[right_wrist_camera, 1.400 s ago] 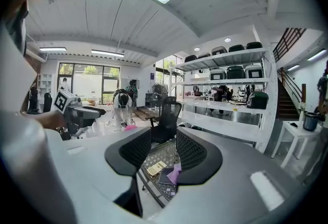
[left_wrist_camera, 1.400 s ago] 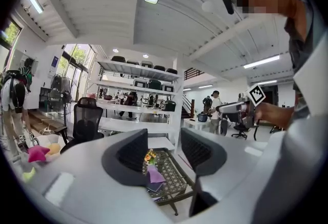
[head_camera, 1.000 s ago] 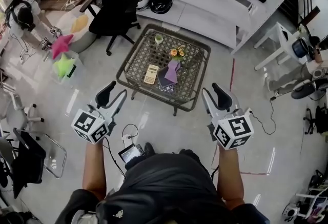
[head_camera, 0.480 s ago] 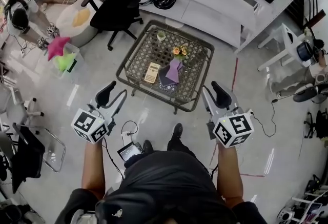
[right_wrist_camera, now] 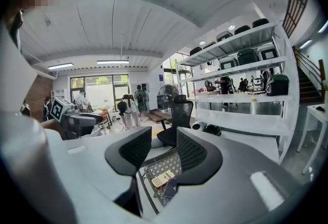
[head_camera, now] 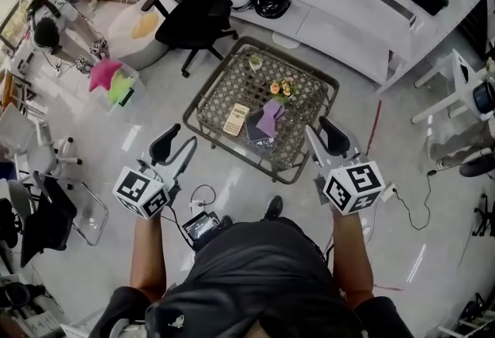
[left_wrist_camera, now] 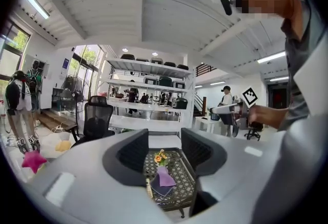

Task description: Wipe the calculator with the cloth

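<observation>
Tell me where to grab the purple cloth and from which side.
Probably pinch the purple cloth at its near end, coming down from the person's side: it lies limp across a dark flat item, the flowers crowd its far end, and the calculator sits on its left.

A lattice-top table (head_camera: pixel 223 86) bears a calculator (head_camera: pixel 236 119); a purple cloth (head_camera: pixel 271 114) over a dark pad (head_camera: pixel 251 128); flowers (head_camera: pixel 281 87).

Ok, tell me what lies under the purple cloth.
A dark flat slab lies under the purple cloth, beside the calculator. Its covered part, and what it is, cannot be seen.
</observation>
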`<action>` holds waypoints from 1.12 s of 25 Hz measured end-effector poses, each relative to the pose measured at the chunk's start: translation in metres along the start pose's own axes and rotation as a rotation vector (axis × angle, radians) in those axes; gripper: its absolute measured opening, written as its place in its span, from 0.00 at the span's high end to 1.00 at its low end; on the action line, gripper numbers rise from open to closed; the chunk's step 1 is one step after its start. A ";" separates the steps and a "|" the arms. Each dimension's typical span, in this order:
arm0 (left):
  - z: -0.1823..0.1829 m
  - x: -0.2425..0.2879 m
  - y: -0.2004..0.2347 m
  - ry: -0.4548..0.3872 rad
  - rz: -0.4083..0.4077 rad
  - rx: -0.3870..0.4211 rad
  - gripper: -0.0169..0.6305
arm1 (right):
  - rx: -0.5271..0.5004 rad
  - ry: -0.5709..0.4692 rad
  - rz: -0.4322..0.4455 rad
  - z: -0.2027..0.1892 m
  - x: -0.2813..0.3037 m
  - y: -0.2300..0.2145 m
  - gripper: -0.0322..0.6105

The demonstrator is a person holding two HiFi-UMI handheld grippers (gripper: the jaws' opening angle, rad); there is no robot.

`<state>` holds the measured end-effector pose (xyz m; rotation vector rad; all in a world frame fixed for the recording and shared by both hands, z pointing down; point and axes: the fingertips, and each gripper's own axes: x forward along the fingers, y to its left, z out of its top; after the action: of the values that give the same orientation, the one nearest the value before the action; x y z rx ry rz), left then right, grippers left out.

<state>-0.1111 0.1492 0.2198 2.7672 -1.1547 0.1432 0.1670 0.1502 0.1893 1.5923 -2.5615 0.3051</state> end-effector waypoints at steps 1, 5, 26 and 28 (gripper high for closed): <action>0.001 0.004 -0.003 -0.001 0.013 0.000 0.64 | -0.001 0.000 0.015 0.001 0.004 -0.006 0.72; 0.002 0.013 -0.012 0.005 0.065 0.004 0.64 | -0.007 -0.003 0.074 0.005 0.017 -0.025 0.72; 0.003 0.058 -0.002 0.062 0.181 -0.019 0.64 | 0.073 0.045 0.153 -0.019 0.061 -0.084 0.72; 0.005 0.067 0.011 0.055 0.164 -0.017 0.64 | 0.073 0.046 0.134 -0.017 0.067 -0.084 0.72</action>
<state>-0.0712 0.0939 0.2257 2.6342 -1.3614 0.2249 0.2120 0.0593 0.2287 1.4204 -2.6558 0.4473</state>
